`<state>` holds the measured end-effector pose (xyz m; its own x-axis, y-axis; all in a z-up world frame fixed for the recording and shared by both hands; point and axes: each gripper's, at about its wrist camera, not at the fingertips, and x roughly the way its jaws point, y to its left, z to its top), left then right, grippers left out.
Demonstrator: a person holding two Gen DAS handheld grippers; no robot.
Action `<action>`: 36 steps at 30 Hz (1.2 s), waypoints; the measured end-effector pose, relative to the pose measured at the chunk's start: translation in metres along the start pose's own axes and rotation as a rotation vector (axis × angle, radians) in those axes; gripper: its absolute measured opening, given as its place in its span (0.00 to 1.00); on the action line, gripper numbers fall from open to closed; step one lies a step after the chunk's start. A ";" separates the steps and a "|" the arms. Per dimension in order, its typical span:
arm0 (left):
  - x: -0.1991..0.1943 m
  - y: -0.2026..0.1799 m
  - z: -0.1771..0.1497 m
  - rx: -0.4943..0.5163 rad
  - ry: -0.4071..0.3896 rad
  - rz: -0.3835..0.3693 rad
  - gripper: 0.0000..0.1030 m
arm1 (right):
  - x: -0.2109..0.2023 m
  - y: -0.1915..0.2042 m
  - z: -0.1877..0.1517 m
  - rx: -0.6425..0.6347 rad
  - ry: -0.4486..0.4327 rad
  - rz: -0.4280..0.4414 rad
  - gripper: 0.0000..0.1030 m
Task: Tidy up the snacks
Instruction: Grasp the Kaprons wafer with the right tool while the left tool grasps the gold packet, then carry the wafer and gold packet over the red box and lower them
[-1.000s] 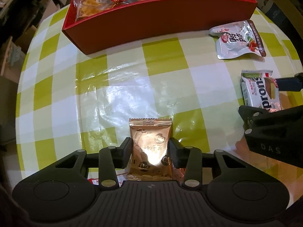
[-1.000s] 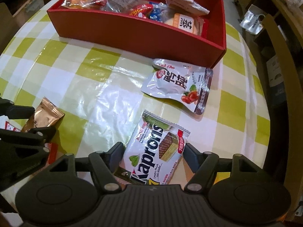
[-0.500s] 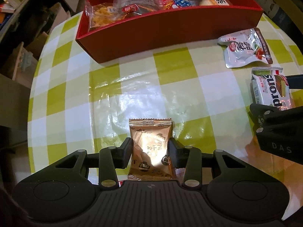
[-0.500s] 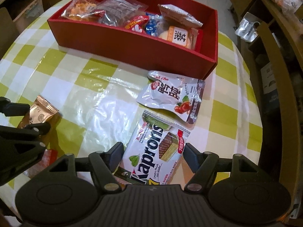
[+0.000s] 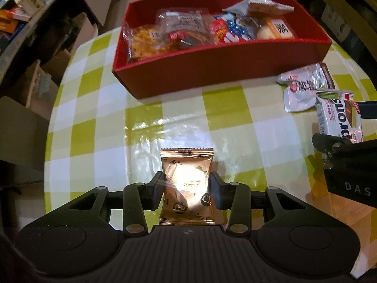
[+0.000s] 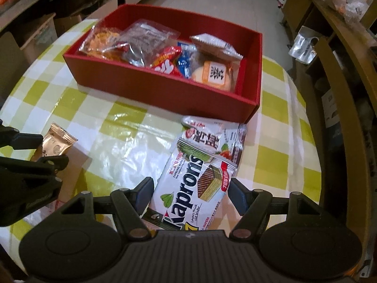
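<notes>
My left gripper [image 5: 187, 189] is shut on a shiny copper snack packet [image 5: 187, 172] and holds it above the checked tablecloth. My right gripper [image 6: 189, 194] is shut on a white Kaprons wafer pack [image 6: 190, 186], also lifted; it also shows in the left wrist view [image 5: 339, 115]. A red box [image 5: 219, 63] [image 6: 165, 89] with several snack bags stands ahead on the far side of the table. A white pouch with red print [image 6: 212, 139] [image 5: 304, 87] lies on the table just in front of the box's right corner.
The round table has a green and white checked cloth [image 5: 99, 108] with a glossy cover. Shelves and cardboard boxes [image 5: 26, 54] stand off to the left. A wooden chair back [image 6: 341, 108] curves along the right.
Both grippers have risen with their packets and the view now looks down into the red box. The Kaprons pack now overlaps the white pouch in the right wrist view.
</notes>
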<state>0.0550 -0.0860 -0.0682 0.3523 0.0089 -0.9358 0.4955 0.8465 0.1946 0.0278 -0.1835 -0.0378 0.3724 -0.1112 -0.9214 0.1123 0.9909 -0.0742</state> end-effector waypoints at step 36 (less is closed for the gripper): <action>-0.031 0.023 0.100 -0.108 -0.186 -0.013 0.48 | -0.013 -0.036 0.098 0.114 -0.181 0.047 0.74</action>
<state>0.1350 -0.1201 -0.0052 0.4919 -0.0928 -0.8657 0.4170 0.8979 0.1407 0.1093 -0.2247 0.0139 0.5381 -0.0866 -0.8384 0.1901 0.9815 0.0206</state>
